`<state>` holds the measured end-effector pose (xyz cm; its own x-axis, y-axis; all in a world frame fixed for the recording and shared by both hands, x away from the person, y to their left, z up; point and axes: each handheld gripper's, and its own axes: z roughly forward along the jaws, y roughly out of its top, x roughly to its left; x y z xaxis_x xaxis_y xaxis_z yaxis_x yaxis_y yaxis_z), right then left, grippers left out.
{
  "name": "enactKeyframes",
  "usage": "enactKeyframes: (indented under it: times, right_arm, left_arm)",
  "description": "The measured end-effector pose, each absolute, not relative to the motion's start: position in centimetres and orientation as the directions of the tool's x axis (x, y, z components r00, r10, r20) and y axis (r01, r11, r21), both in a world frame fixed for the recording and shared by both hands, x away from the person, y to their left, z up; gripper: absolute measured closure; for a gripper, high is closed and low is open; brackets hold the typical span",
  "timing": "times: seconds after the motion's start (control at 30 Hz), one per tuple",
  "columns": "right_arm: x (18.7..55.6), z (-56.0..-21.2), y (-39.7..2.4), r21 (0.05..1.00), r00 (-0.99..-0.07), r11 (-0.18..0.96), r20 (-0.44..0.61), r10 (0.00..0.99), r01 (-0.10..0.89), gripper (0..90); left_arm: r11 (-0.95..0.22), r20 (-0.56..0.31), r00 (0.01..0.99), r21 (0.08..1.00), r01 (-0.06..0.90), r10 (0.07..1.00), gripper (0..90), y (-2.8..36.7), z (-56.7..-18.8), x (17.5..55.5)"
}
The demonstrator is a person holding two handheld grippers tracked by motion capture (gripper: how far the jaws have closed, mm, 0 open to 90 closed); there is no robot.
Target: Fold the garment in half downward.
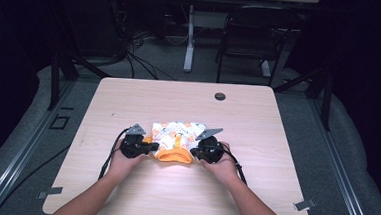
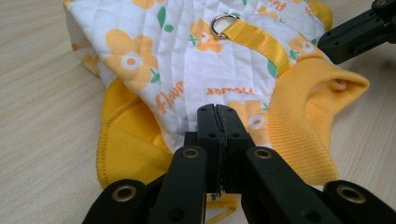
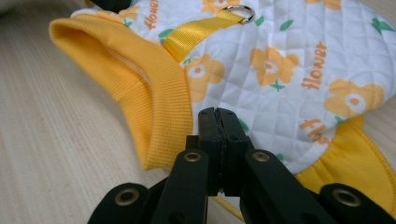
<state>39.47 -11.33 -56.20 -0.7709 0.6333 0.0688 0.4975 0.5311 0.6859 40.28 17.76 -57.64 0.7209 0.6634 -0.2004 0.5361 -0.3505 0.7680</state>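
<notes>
Lying near the middle of the wooden surface (image 1: 129, 98) is a small quilted garment (image 1: 178, 134), white with orange flowers, yellow ribbed cuffs and a yellow strap (image 2: 256, 39) ending in a metal ring (image 2: 219, 22). At its left edge the left claw (image 1: 151, 146) sits clenched, pinching the fabric's rim. At its right edge the right claw (image 1: 194, 151) is likewise clamped on the garment's quilted hem beside the yellow collar (image 3: 140, 88).
</notes>
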Motion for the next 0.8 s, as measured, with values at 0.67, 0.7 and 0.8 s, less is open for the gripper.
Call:
enactKeyframes:
  times: [0.67,0.7,0.8]
  right_arm:
    - [36.6,-53.0,-13.3,0.748,-0.778,0.493,0.049,0.627,0.445,81.3]
    - [36.6,-53.0,-13.3,0.748,-0.778,0.493,0.049,0.627,0.445,81.3]
    - [35.7,-52.7,-14.1,0.751,-0.774,0.49,0.042,0.632,0.442,78.4]
  left_arm:
    - [-0.391,-0.144,0.753,0.784,0.483,0.642,79.8,19.2,-54.6,37.2]
    - [-0.391,-0.144,0.753,0.784,0.483,0.642,79.1,19.2,-54.6,37.2]
    - [-0.392,-0.141,0.756,0.786,0.478,0.64,74.9,19.5,-54.5,36.3]
